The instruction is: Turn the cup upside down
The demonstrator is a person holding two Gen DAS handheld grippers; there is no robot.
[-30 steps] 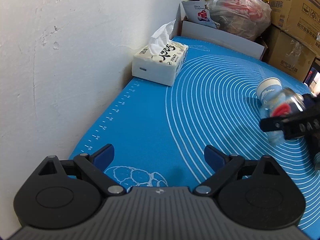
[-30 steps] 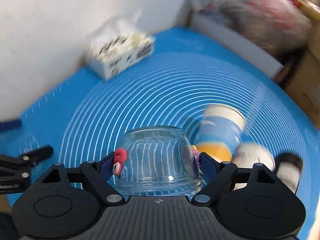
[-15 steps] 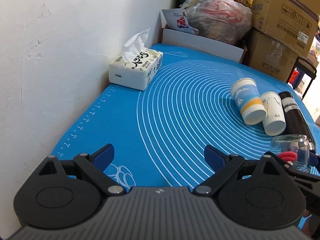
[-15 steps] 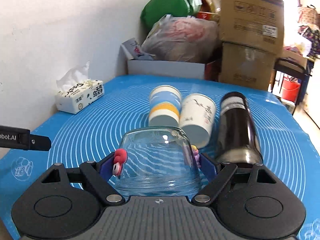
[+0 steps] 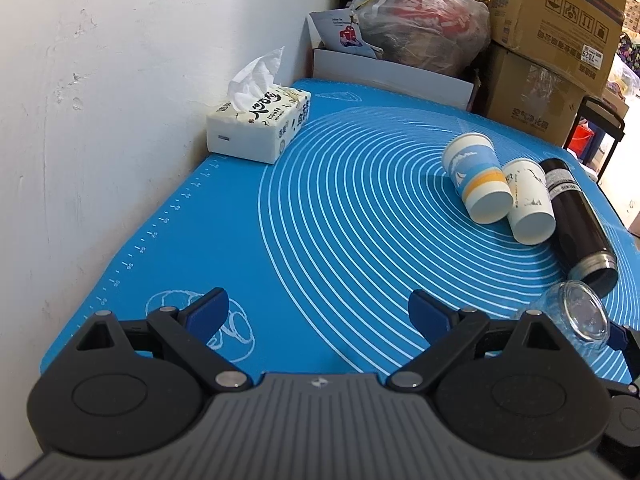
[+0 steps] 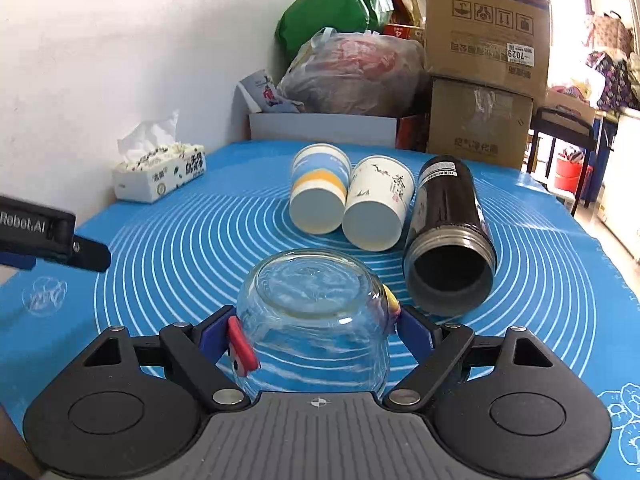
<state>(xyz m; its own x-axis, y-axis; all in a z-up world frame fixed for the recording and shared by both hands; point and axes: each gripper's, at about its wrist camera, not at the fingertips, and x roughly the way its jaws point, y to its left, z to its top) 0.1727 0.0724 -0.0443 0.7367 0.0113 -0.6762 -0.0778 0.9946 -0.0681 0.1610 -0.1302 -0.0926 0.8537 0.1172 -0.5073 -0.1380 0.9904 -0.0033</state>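
Left gripper (image 5: 318, 312) hangs wide open and empty over the mat (image 5: 280, 240), while right gripper (image 6: 316, 328) clamps the glass cup (image 6: 314, 312), base tipped forward: best to finish the turn slowly, then lower its rim flat

Home storeroom, stacked cardboard boxes (image 6: 486, 20), stuffed plastic bags (image 6: 348, 76)

Blue ringed mat (image 5: 328, 216), tissue box (image 5: 260, 128) by wall, two paper cups (image 6: 344, 200), black flask (image 6: 448, 224) lying.
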